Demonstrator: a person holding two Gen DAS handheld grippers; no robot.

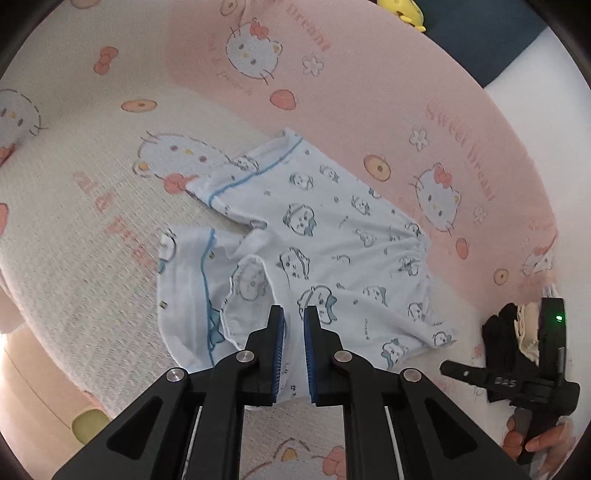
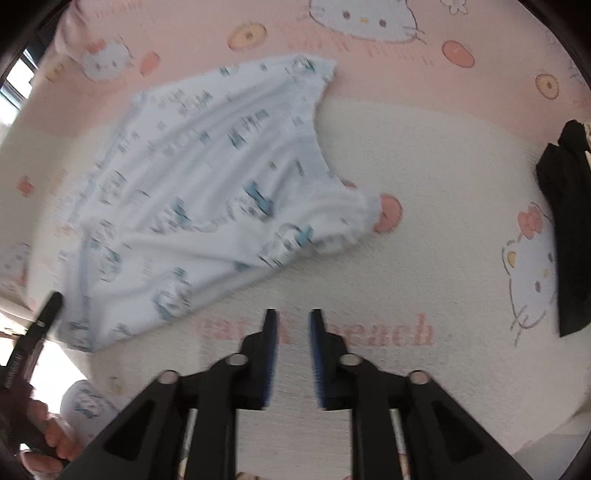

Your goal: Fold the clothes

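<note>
A white baby garment (image 1: 332, 229) with blue trim and small cartoon prints lies crumpled on a pink and cream cat-print blanket (image 1: 92, 221). My left gripper (image 1: 293, 321) is shut on a fold of its near edge, and white cloth fills the narrow gap between the blue pads. In the blurred right wrist view the same garment (image 2: 192, 177) spreads to the upper left. My right gripper (image 2: 291, 321) hovers open over bare blanket (image 2: 406, 147) just right of the garment's edge, with nothing between its fingers.
A dark garment (image 2: 565, 221) with some cream cloth lies at the blanket's right side, also visible as a dark garment (image 1: 498, 332) near a person's hand (image 1: 543, 443). A yellow toy (image 1: 402, 9) and a dark blue surface (image 1: 480, 37) lie beyond the blanket.
</note>
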